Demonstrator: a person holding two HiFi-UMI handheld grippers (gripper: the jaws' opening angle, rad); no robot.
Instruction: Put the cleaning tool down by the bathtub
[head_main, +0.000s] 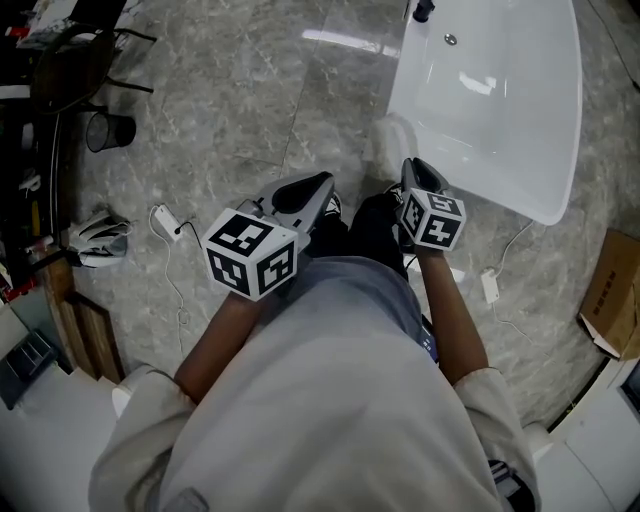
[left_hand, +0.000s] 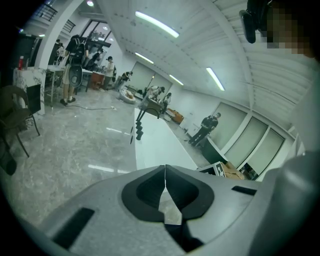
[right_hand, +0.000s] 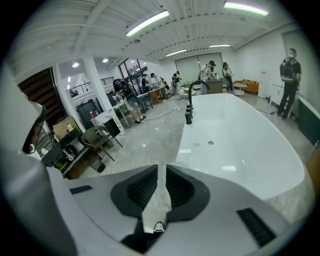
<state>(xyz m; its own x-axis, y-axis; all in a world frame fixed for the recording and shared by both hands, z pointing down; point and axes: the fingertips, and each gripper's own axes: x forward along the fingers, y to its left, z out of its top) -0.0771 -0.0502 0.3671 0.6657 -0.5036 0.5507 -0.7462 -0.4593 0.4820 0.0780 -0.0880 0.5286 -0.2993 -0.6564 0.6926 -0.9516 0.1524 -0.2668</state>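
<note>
The white bathtub (head_main: 500, 100) fills the upper right of the head view, with a black tap (head_main: 423, 10) at its far end. A pale, blurred object (head_main: 388, 140), possibly the cleaning tool, lies on the marble floor against the tub's near left side. My right gripper (head_main: 412, 165) hovers just above and behind it; in the right gripper view its jaws stand a narrow gap apart, with only floor between them (right_hand: 161, 170). My left gripper (head_main: 325, 180) is held near my body, and its tips meet with nothing in them (left_hand: 164, 170).
A black bin (head_main: 108, 130) and a dark chair (head_main: 75, 60) stand at the left. A white plug with a cable (head_main: 165, 222) and a white adaptor (head_main: 490, 285) lie on the floor. A cardboard box (head_main: 612, 295) sits at the right edge. Several people stand far off.
</note>
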